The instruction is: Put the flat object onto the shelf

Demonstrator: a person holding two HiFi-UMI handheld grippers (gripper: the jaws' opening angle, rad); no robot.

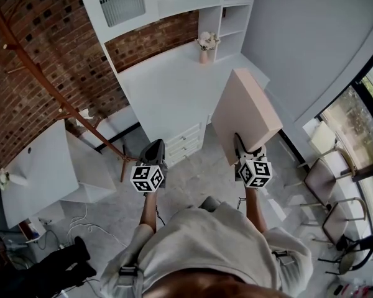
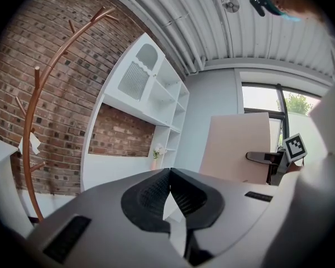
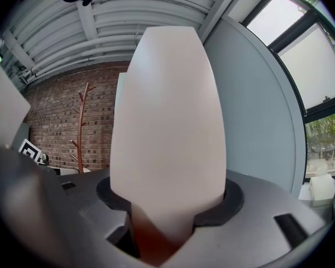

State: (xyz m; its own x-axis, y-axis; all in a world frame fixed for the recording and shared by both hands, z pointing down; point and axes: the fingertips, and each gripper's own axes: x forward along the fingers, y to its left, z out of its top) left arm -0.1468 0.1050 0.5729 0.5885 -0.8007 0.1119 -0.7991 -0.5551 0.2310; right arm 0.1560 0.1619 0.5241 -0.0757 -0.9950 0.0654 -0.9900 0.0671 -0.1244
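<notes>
My right hand-held gripper (image 1: 239, 143) is clamped on the lower edge of the flat board (image 1: 245, 113). Its jaws are spread to the board's thickness, with the pads pressed on both faces. In the right gripper view the pale pink board (image 3: 167, 121) stands up out of the hand-held gripper (image 3: 167, 216) and fills the space straight ahead of it. My left hand-held gripper (image 1: 154, 144) is level with the right one and apart from it. Its jaws meet at the tips with nothing between them (image 2: 168, 178), and the board (image 2: 237, 147) is off to its right, not touching it. The white shelf unit (image 1: 174, 17) is ahead of both, well apart, and the board is not on it. A small vase of flowers (image 1: 206, 47) stands on the white surface (image 1: 168, 89) under the shelves, beyond the board's far edge. A wooden coat stand (image 2: 42, 121) is to the left of the left hand-held gripper.
</notes>
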